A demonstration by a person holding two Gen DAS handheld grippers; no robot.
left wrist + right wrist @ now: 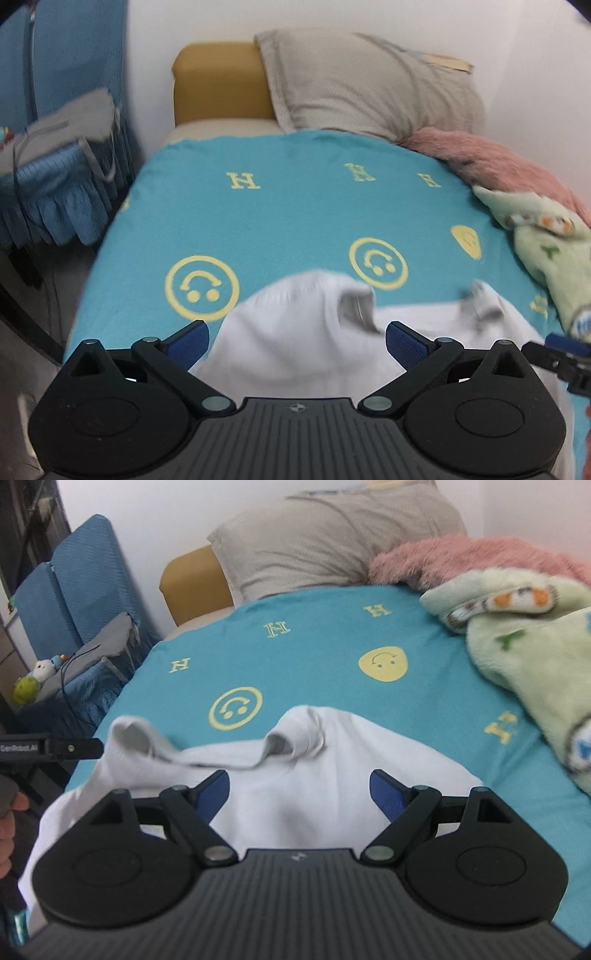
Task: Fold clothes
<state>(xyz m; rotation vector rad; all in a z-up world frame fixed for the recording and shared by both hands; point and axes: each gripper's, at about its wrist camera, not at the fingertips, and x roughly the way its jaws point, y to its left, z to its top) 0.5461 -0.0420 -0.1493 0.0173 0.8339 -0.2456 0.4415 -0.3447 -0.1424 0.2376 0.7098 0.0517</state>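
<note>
A white garment (pixel 295 332) lies bunched on the turquoise bedspread (pixel 280 214) at the near edge of the bed. Its two sleeve ends stick up, showing grey openings. My left gripper (pixel 297 338) is open, jaws wide, hovering over the garment's left part with nothing between the blue pads. In the right wrist view the same garment (pixel 295 775) lies under my right gripper (pixel 299 790), which is open and empty. The right gripper also shows at the right edge of the left wrist view (pixel 565 354), and the left gripper at the left edge of the right wrist view (pixel 55 749).
A grey pillow (pixel 369 81) leans on the yellow headboard (pixel 218 81) at the far end. A pink fluffy blanket (pixel 498 155) and a pale green patterned blanket (pixel 543 240) lie along the right side. A blue covered stand with a grey bag (pixel 66 122) is left of the bed.
</note>
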